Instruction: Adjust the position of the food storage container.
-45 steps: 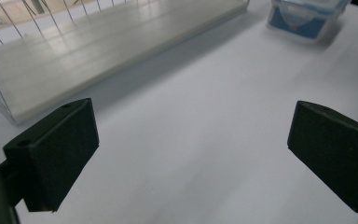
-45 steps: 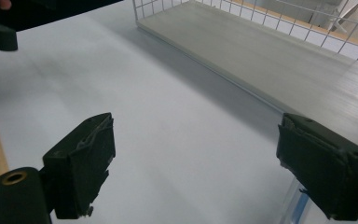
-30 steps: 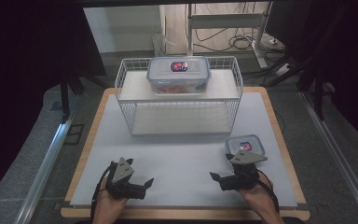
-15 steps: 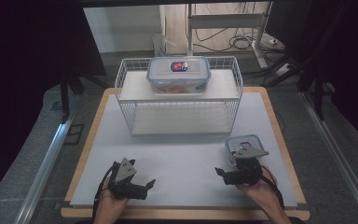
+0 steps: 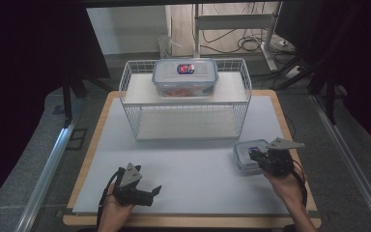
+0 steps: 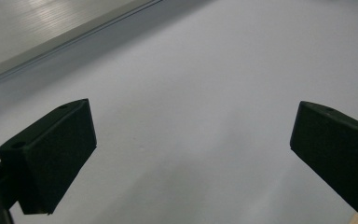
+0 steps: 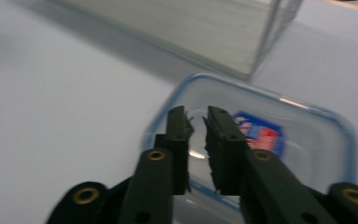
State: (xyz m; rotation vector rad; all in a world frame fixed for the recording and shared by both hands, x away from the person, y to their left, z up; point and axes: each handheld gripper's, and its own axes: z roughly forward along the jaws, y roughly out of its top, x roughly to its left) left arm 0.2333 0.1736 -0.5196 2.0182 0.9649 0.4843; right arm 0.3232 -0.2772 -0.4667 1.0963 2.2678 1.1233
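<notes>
A small clear container point(image 5: 245, 151) with a blue-rimmed lid and a red and blue sticker lies on the white board at the right. My right gripper point(image 5: 257, 155) sits over its near right edge. In the right gripper view its jaws point(image 7: 196, 126) have just been closing and now stand almost together above the small container's lid point(image 7: 307, 140), with nothing visible between them. My left gripper point(image 5: 152, 194) rests near the board's front left edge. Its jaws point(image 6: 193, 154) stand wide apart over bare board.
A white wire rack point(image 5: 131, 92) stands at the back of the board point(image 5: 183, 164), and a larger clear container point(image 5: 185, 77) sits on its upper shelf. The rack's near corner point(image 7: 261, 51) lies just beyond the small container. The wooden table edge point(image 5: 193, 221) runs along the front.
My right gripper has moved right and away from the person, onto the small container's edge, and its jaws have gone from wide apart to nearly together. The left gripper has stayed put.
</notes>
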